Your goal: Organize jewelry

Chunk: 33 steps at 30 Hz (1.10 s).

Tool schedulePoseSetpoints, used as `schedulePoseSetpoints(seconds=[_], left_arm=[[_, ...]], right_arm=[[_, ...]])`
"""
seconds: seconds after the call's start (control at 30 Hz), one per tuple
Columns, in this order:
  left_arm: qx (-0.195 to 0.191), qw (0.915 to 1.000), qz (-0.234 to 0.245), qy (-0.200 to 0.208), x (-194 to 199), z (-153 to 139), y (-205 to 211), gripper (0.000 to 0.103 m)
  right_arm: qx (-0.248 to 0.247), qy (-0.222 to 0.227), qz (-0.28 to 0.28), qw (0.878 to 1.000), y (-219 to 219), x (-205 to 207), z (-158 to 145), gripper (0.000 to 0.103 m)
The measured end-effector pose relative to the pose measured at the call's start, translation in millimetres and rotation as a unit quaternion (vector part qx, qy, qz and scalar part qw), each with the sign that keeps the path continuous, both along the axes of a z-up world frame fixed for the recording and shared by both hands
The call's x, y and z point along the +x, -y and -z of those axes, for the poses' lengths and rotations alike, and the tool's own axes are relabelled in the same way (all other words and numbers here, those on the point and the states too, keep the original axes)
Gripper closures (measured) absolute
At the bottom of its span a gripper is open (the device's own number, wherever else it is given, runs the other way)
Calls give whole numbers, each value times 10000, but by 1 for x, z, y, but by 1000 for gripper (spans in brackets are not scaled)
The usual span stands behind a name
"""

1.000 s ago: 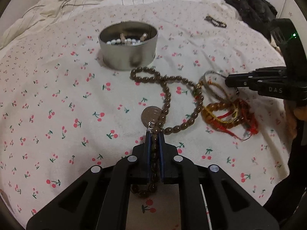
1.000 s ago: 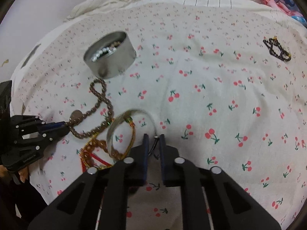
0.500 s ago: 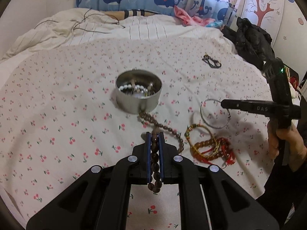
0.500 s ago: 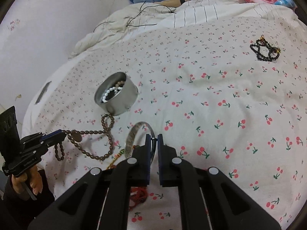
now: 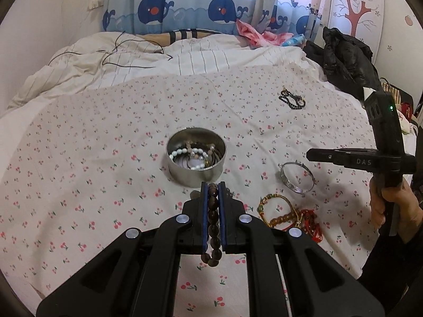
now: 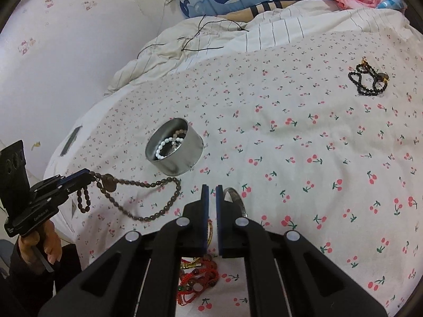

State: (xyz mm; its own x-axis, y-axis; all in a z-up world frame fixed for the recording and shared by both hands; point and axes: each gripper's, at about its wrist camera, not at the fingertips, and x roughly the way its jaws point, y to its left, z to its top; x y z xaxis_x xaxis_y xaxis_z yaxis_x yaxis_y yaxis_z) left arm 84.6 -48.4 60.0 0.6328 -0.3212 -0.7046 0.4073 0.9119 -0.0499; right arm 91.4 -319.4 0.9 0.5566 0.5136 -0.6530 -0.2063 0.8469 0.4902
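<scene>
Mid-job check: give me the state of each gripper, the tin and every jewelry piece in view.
left gripper: shut on brown bead necklace, partly lifted
right gripper: shut, holding nothing
metal tin: open, pearl bracelet inside
silver bangle: on sheet
red-gold bracelets: piled on sheet
black bead bracelet: on sheet, far off

Count on cherry-print sheet [image 5: 79, 158]: one round metal tin [image 5: 196, 169], one long brown bead strand [image 6: 148, 185], one silver bangle [image 5: 297, 177], one black bead bracelet [image 5: 292, 100]. One tangle of gold and red bracelets [image 5: 290, 219], individual pieces not separable. Two grippers: left gripper [image 5: 212, 187], right gripper [image 6: 212, 190].
</scene>
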Motion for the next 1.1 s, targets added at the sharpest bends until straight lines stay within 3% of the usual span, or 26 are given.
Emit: schedulePoseSetpoints(seconds=[0.23,0.3,0.37,0.4,0.43,0.53,0.57,0.73,0.97,1.1], left_arm=[[-38,10000,-15,-6,4,-1,-1,96],[-56,10000,-8,-42,5,2,-1,96],[-66,10000,3,-55,5,3,0,96],[-68,10000,11,-58,5,3,1,96],[-74,10000,14,-62,5,4,1,96],[-78,9999,15,-73,5,4,2,96],[-68,9999,16,-73,5,4,2,96],[-113,9999,25,-38,5,1,2,96],[-323,9994,24,89,9,-21,-5,96],[-239,9994,51,237,14,-37,-3,96]], right_arm=[[-20,-369,-27,9993,1,6,12,97],[-42,-411,-72,9991,0,6,14,92],[-121,-479,-89,9987,-4,5,16,41],[-349,-414,-58,9985,-8,3,15,41],[-527,-377,-98,9978,-11,2,15,44],[-819,-510,-149,9952,-17,4,23,91],[-904,-517,-134,9945,-16,3,25,97],[-842,-153,-47,9963,-13,-3,11,97],[-155,685,-45,9975,-7,-13,-29,97],[-58,743,-236,9969,-20,-10,-36,97]])
